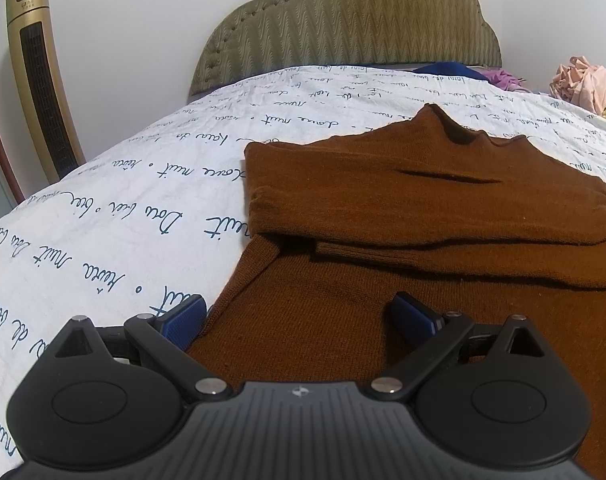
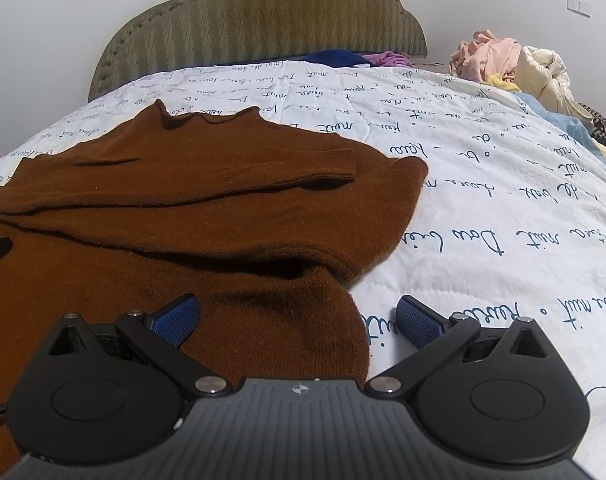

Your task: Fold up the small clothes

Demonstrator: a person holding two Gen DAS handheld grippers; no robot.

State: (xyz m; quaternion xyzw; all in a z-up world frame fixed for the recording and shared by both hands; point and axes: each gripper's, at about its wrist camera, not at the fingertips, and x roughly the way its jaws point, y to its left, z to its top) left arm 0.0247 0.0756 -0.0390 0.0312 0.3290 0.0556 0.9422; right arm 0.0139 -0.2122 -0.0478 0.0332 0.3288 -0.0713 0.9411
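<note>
free: bedspread (image 2: 483, 200) beside sweater (image 2: 183, 208) | obstacle: clothes pile (image 2: 515, 64) far right

The rust-brown knitted sweater (image 1: 443, 216) is matt, fuzzy wool-like cloth with a ribbed cuff. It lies on the white quilted bedspread printed with blue script (image 1: 123, 200), a soft, faintly puckered cotton-looking fabric. Beyond the sweater, the olive upholstered headboard (image 1: 363, 20) shows a zigzag weave with stud trim. Left of the headboard, the gold tower appliance (image 1: 35, 80) looks like glossy plastic, though the view is distorted. Both grippers (image 1: 299, 312) (image 2: 299, 316) are matt black plastic with shiny metal pins and textured blue pads (image 2: 417, 322).
</note>
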